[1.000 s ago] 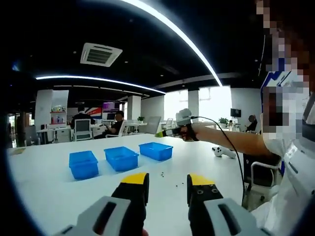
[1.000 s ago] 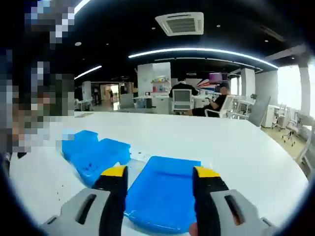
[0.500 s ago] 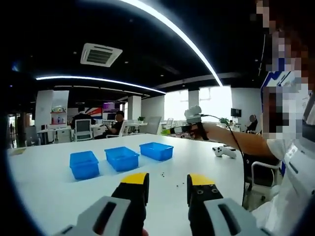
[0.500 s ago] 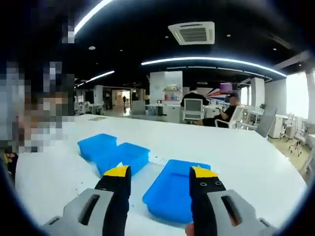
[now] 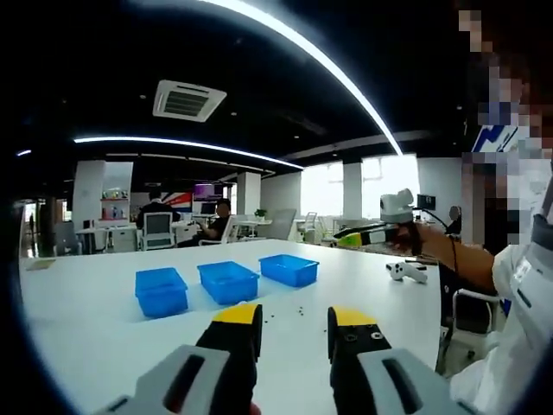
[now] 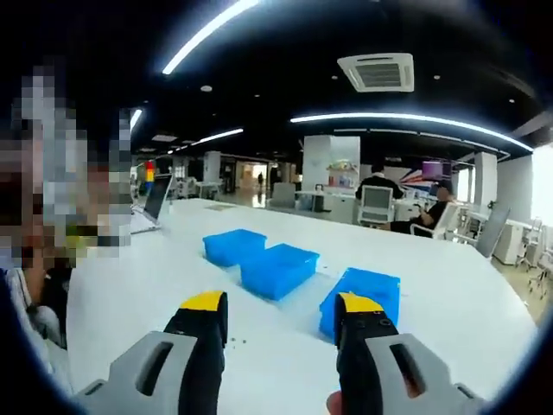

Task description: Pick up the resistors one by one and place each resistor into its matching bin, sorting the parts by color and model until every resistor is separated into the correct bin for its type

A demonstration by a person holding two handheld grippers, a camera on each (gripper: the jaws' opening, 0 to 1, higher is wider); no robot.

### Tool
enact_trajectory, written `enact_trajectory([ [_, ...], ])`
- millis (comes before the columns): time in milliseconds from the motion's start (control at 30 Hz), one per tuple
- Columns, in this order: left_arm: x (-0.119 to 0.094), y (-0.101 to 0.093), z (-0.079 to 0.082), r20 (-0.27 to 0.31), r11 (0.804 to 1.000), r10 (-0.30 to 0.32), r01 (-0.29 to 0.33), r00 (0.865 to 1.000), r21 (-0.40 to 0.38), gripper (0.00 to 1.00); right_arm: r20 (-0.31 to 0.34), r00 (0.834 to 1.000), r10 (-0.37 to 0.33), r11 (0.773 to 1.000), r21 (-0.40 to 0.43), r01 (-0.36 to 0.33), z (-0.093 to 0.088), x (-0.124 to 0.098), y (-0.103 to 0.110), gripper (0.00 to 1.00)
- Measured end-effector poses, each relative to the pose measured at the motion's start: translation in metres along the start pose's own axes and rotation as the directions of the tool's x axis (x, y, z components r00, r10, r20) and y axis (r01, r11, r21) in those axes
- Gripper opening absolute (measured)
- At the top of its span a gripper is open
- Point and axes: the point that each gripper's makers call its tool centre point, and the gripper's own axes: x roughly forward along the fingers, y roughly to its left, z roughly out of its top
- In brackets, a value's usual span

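Three blue bins stand in a row on the white table (image 5: 104,328): left bin (image 5: 162,290), middle bin (image 5: 228,281), right bin (image 5: 289,269). Tiny dark resistors (image 5: 289,311) lie scattered in front of them. My left gripper (image 5: 294,322) is open above the near table, with nothing between its yellow-tipped jaws. The right gripper (image 5: 346,235) hangs in the air right of the bins, in a person's hand. In the right gripper view the bins (image 6: 233,245) (image 6: 278,269) (image 6: 363,298) lie ahead, and my right gripper (image 6: 282,309) is open and empty. A few resistor specks (image 6: 232,342) lie near it.
A white controller-like object (image 5: 406,271) rests near the table's right edge. A laptop (image 6: 155,201) sits at the table's far left in the right gripper view. Office desks, chairs and seated people (image 5: 216,226) fill the background. A person's body stands at the right (image 5: 518,285).
The right gripper has drawn back and away from the bins, which now look smaller and farther off in its view. The left gripper has barely moved; both stay open.
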Motion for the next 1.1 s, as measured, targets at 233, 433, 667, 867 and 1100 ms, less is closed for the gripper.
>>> enact_trajectory([
  [233,-0.001,0.006,0.004,0.024,1.0,0.021,-0.021,1.0,-0.003,0.32,0.088,0.993,-0.083,0.996,0.013,0.083,-0.006,-0.044,0.013,0.47],
  [433,-0.001,0.008,0.003,0.018,1.0,0.026,-0.026,0.999,-0.008,0.32,0.087,0.992,-0.093,0.995,0.038,0.09,-0.017,-0.06,0.019,0.5],
  [667,-0.001,0.014,0.001,0.014,0.999,0.046,-0.046,0.999,-0.025,0.32,0.059,0.997,-0.046,0.999,-0.024,0.047,-0.014,-0.061,0.029,0.5],
  [867,-0.005,0.019,0.003,0.016,0.998,0.06,-0.059,0.998,-0.028,0.32,-0.016,0.998,0.054,0.985,-0.165,-0.056,-0.008,-0.044,0.049,0.46],
  [1100,-0.005,0.016,0.002,0.012,0.999,0.05,-0.05,0.999,-0.018,0.32,-0.169,0.968,0.184,0.907,-0.351,-0.233,-0.011,-0.013,0.074,0.4],
])
